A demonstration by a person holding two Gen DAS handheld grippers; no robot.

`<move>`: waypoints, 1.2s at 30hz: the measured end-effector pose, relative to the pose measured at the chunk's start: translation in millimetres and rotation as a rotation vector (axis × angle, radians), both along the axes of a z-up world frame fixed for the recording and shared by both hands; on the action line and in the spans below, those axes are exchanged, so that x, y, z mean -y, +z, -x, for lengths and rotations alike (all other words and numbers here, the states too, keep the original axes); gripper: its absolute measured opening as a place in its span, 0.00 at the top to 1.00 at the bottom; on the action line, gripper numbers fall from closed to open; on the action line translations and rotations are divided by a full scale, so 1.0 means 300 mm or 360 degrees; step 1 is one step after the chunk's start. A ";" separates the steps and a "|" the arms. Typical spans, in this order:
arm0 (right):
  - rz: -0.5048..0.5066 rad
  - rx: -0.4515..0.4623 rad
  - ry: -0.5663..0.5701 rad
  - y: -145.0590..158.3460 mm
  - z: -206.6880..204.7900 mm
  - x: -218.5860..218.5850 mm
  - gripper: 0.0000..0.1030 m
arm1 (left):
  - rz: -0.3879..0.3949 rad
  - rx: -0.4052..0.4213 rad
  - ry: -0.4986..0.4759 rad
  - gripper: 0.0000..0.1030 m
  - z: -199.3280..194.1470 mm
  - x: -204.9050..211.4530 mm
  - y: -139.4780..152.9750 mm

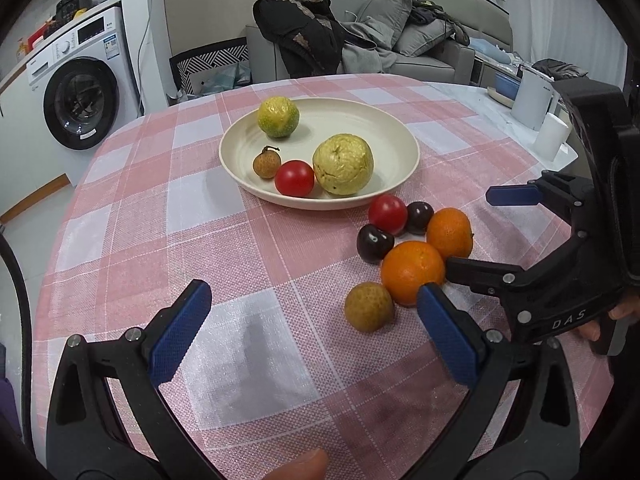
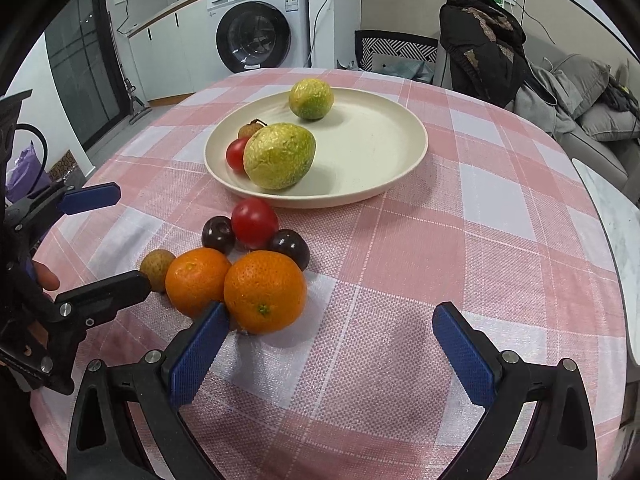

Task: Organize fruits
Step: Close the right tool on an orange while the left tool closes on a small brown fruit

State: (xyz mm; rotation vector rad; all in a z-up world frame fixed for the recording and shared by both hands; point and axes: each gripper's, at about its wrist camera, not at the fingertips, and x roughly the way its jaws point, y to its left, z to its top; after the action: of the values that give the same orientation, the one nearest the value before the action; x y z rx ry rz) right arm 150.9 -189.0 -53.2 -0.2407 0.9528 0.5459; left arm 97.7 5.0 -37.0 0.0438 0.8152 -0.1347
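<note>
On the plate (image 1: 400, 136) four fruits are lying: two yellow-green fruits (image 1: 343, 164), one tomato (image 1: 294, 178), one longan (image 1: 265, 163). Just beside the plate six are lying: two oranges (image 1: 413, 272), two cherries (image 1: 374, 243), one tomato, one longan.

You had a pink-and-white checked tablecloth (image 2: 440, 240) under everything. The plate (image 2: 384, 144) was cream, and on it sat two yellow-green fruits (image 2: 280, 156), a red tomato (image 1: 294, 178) and a speckled tan longan (image 1: 265, 163). Off the plate were two bright oranges (image 2: 265, 292), another red tomato (image 2: 254, 222), two dark maroon cherries (image 2: 218, 234) and a tan longan (image 1: 369, 306). Your grippers' fingers (image 2: 199, 360) were black with blue pads.
</note>
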 end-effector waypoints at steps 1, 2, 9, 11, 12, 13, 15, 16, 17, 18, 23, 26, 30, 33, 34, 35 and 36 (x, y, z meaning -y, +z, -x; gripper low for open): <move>0.0001 0.0000 -0.0003 -0.003 0.000 -0.003 0.00 | -0.0002 -0.0005 -0.0004 0.01 -0.001 0.001 -0.003; 0.0000 0.0002 -0.0008 -0.003 0.000 -0.002 0.00 | -0.0006 -0.0011 -0.0005 0.01 -0.003 0.001 -0.006; -0.0005 -0.0002 -0.0036 -0.004 -0.005 -0.005 0.00 | -0.0025 -0.0061 -0.0017 0.01 -0.014 0.005 -0.027; -0.0014 0.0005 -0.0030 -0.002 -0.003 -0.007 0.00 | -0.0031 -0.0077 -0.0018 0.01 -0.017 0.006 -0.035; -0.0021 0.0005 -0.0030 -0.001 -0.004 -0.006 0.01 | -0.0034 -0.0083 -0.0019 0.01 -0.017 0.008 -0.038; -0.0031 0.0002 -0.0027 -0.001 -0.005 -0.006 0.01 | -0.0037 -0.0085 -0.0020 0.01 -0.018 0.008 -0.040; -0.0042 0.0000 -0.0020 -0.001 -0.006 -0.005 0.05 | -0.0036 -0.0086 -0.0022 0.01 -0.019 0.008 -0.041; -0.0051 -0.0005 -0.0013 -0.001 -0.006 -0.004 0.07 | -0.0034 -0.0089 -0.0022 0.01 -0.021 0.008 -0.043; -0.0069 -0.0012 -0.0001 0.001 -0.006 -0.004 0.13 | -0.0035 -0.0094 -0.0023 0.01 -0.022 0.008 -0.044; -0.0081 -0.0020 0.0012 0.002 -0.002 -0.005 0.19 | -0.0037 -0.0095 -0.0024 0.01 -0.021 0.009 -0.045; -0.0134 -0.0032 0.0076 0.012 0.012 -0.021 0.39 | -0.0043 -0.0104 -0.0027 0.01 -0.025 0.008 -0.048; -0.0174 -0.0051 0.0104 0.017 0.018 -0.024 0.48 | -0.0051 -0.0119 -0.0018 0.01 -0.030 0.008 -0.055; -0.0232 -0.0069 0.0128 0.024 0.021 -0.018 0.60 | -0.0045 -0.0134 -0.0009 0.01 -0.040 -0.001 -0.062; -0.0246 -0.0066 0.0123 0.023 0.019 -0.015 0.61 | -0.0040 -0.0137 -0.0006 0.01 -0.039 -0.005 -0.063; -0.0252 -0.0062 0.0121 0.025 0.020 -0.013 0.61 | -0.0038 -0.0136 -0.0006 0.01 -0.038 -0.006 -0.063; -0.0259 -0.0058 0.0119 0.027 0.019 -0.010 0.61 | -0.0036 -0.0137 -0.0004 0.01 -0.038 -0.008 -0.063; -0.0270 -0.0052 0.0118 0.033 0.019 -0.006 0.61 | -0.0033 -0.0137 -0.0002 0.01 -0.037 -0.010 -0.064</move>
State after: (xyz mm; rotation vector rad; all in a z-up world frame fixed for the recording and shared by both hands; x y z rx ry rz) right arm 145.1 -187.1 -43.3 -0.1149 0.9259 0.6968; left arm 108.9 7.9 -56.2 0.0582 0.9025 -0.1298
